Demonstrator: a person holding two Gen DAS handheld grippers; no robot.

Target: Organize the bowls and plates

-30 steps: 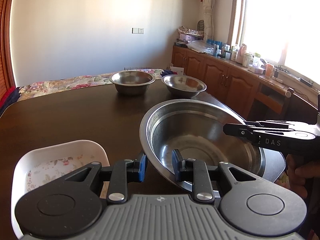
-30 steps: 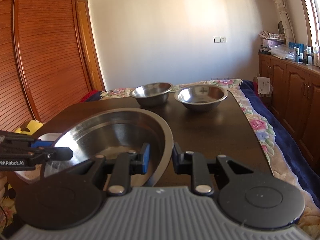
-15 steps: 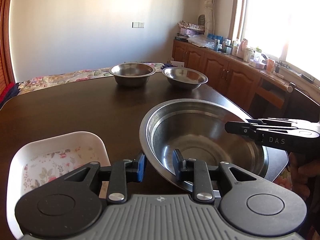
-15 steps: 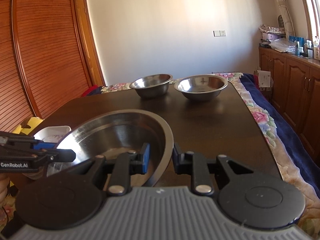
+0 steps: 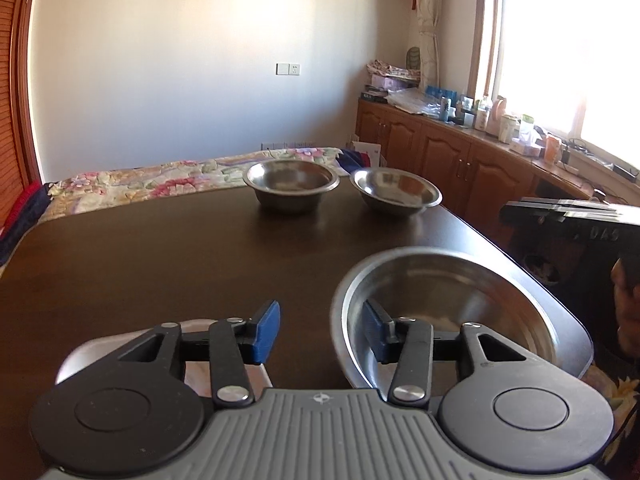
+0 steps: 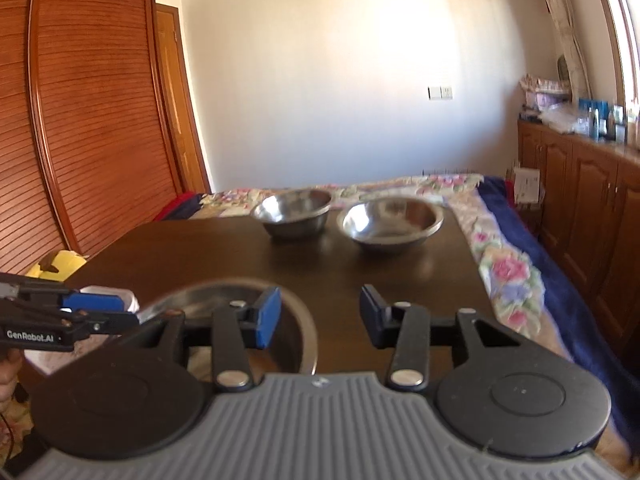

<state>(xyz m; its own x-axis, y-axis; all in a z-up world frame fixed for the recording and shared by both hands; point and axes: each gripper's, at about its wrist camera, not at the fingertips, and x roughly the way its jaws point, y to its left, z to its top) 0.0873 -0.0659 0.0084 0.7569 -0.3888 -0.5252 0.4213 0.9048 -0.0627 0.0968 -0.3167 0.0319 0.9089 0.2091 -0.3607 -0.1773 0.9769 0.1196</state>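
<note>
A large steel bowl (image 5: 460, 300) rests on the dark wooden table (image 5: 160, 264) near its front right edge; it also shows in the right wrist view (image 6: 296, 320). My left gripper (image 5: 320, 330) is open, its right finger over the bowl's left rim. My right gripper (image 6: 318, 318) is open above the bowl's right rim. Two smaller steel bowls (image 5: 290, 182) (image 5: 396, 190) stand side by side at the table's far edge. A white floral dish (image 5: 192, 372) lies under my left gripper.
A bed with a floral cover (image 5: 160, 180) lies beyond the table. Wooden cabinets (image 5: 460, 164) with bottles run along the right wall under a window. A wooden sliding door (image 6: 80, 140) is on the left. The floral cover (image 6: 512, 280) drops off the table's right side.
Both grippers were shut on the large bowl's rim and have opened. Both have lifted and drawn back; the bowl now rests on the table.
</note>
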